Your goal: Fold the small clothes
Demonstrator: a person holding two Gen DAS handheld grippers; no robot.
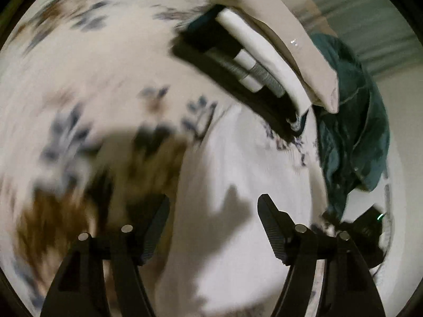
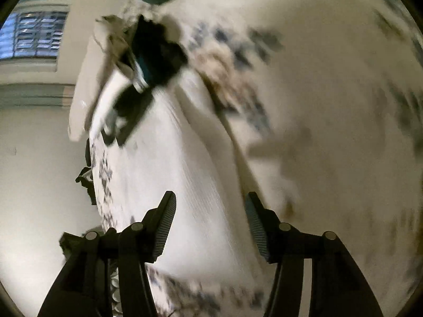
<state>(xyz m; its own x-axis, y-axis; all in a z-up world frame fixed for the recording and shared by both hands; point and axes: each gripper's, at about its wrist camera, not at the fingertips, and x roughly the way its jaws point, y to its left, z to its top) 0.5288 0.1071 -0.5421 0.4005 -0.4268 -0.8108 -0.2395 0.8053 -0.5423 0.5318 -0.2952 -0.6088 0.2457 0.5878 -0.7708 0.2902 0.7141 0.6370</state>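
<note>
A white cloth (image 1: 227, 163) lies flat on the patterned sheet (image 1: 87, 60), filling the lower centre of the left view; in the right view the same cloth (image 2: 169, 163) runs from the upper left down to the lower centre. Both views are smeared by motion blur, so its edges and any fold line are hard to place.

The left gripper (image 1: 214, 227) stands with jaws parted and nothing between them, only cloth below. The right gripper (image 2: 210, 224) is likewise parted and empty.

A stack of folded clothes (image 1: 243, 60), dark and white, sits at upper centre right of the left view, and a teal garment (image 1: 351, 121) hangs crumpled at the right edge, near the cloth's far side.

The risks, as I judge them: a pinch aimed through this blur could catch the sheet along with the cloth and drag both. Closing on a single layer or off-corner would give a crooked fold. A wide swing toward the upper right could knock the stack or snag the teal garment.
</note>
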